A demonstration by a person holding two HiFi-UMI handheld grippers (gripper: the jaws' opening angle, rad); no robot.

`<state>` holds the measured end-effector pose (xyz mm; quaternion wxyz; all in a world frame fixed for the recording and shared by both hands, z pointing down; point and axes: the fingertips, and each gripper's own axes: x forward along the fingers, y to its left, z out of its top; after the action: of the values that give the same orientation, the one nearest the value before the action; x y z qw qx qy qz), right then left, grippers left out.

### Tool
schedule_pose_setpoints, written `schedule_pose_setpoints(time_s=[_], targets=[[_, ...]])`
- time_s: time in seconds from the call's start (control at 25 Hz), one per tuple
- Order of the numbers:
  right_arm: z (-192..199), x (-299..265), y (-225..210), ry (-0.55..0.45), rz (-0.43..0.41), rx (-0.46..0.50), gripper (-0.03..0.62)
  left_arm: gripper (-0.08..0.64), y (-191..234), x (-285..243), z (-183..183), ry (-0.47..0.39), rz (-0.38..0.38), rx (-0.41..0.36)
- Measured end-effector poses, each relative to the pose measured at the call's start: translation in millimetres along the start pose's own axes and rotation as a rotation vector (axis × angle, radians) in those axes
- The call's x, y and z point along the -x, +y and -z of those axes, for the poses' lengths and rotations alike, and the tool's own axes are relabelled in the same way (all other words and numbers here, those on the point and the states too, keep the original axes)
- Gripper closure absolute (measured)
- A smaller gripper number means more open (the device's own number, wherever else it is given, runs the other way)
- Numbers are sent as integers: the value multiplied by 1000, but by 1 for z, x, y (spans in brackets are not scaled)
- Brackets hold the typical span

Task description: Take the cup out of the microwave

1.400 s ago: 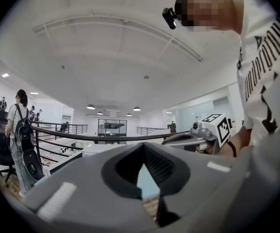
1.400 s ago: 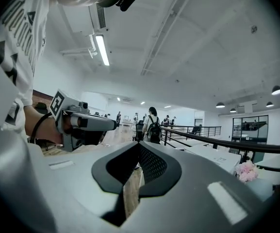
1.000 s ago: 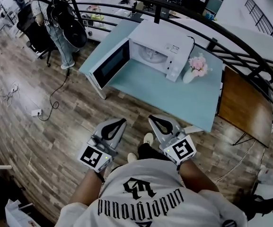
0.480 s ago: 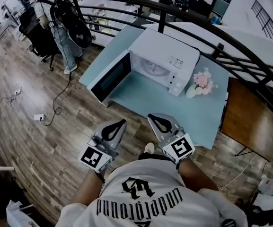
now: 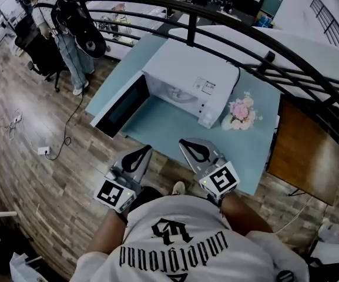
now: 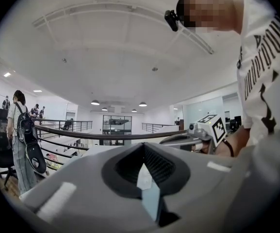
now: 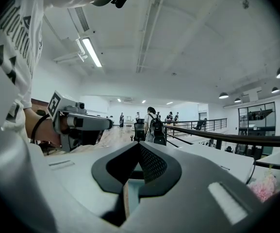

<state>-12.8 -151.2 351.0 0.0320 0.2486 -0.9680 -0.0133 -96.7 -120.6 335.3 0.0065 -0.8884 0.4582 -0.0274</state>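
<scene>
A white microwave [image 5: 187,75] stands on the light-blue table [image 5: 248,151] with its door [image 5: 121,106] swung open to the left. Its cavity [image 5: 178,94] shows a pale turntable; I cannot make out a cup inside from here. My left gripper [image 5: 143,150] and right gripper [image 5: 185,143] are held side by side, level, at the table's near edge, pointing toward the microwave. Both are shut with nothing between the jaws. The left gripper [image 6: 142,171] and the right gripper [image 7: 139,178] fill the lower half of their own views.
A white vase of pink flowers [image 5: 238,111] stands just right of the microwave. A black railing [image 5: 263,57] curves behind the table. A brown wooden table [image 5: 304,151] adjoins on the right. A person with a backpack [image 5: 69,28] stands at the far left; cables [image 5: 40,148] lie on the wooden floor.
Both grippers have moved forward together, from over the wooden floor to the table's near edge. The microwave now appears closer. The jaws stayed shut.
</scene>
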Motion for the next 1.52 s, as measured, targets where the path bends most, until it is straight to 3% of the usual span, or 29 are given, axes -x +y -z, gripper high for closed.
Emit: schedule_pose_setpoints(time_s=[0.8,1.36,1.52], targets=[[36,-61,-70,52,74,-79,588,511,71,-73,26,68,63,30],[102,-137,-117,136,190,-173,562,511,149,-129,81,108,200,81],[129,-151,-134,140,219,-195,542,511,159,-149,104,179,240,130]])
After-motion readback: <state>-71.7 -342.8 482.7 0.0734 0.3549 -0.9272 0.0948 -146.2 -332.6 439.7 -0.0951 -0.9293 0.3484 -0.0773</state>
